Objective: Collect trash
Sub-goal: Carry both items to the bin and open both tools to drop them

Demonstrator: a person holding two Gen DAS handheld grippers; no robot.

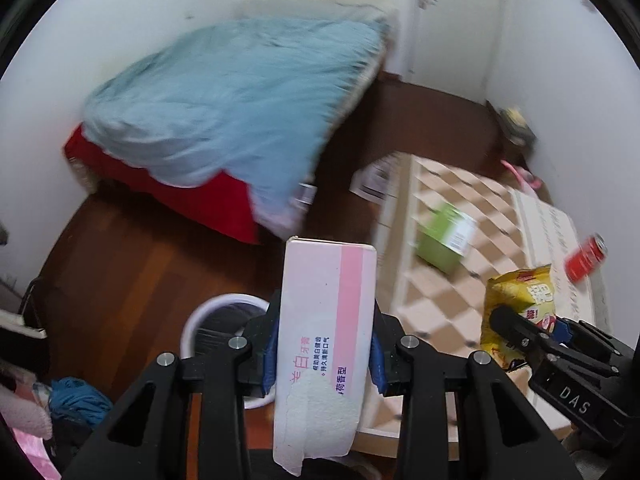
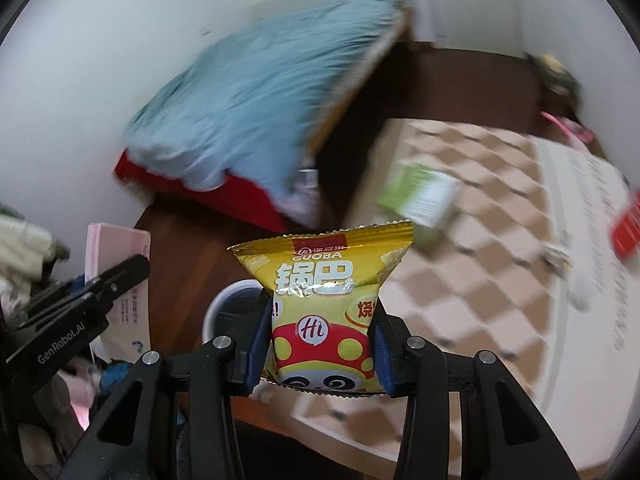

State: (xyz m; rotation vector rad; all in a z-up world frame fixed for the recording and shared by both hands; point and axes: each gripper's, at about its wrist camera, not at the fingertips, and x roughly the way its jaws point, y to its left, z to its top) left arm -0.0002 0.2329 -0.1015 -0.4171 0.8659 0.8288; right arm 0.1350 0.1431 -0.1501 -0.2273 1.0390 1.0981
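Note:
My left gripper [image 1: 322, 354] is shut on a pink and white toothpaste box [image 1: 326, 320], held upright above the floor. My right gripper [image 2: 316, 350] is shut on a yellow snack bag [image 2: 322, 300] with a panda print. The bag [image 1: 518, 312] and the right gripper [image 1: 532, 340] also show at the right of the left wrist view; the box [image 2: 120, 276] and left gripper [image 2: 116, 280] show at the left of the right wrist view. A white bin [image 1: 224, 312] with a dark liner stands on the floor just behind both grippers [image 2: 234, 304].
A checkered table [image 1: 472, 240] on the right carries a green box [image 1: 446, 238] and a red can [image 1: 586, 258]; both appear blurred in the right wrist view as green box [image 2: 420, 196] and can [image 2: 628, 224]. A bed with a blue quilt [image 1: 232, 104] fills the back left. Clothes [image 1: 76, 400] lie at the lower left.

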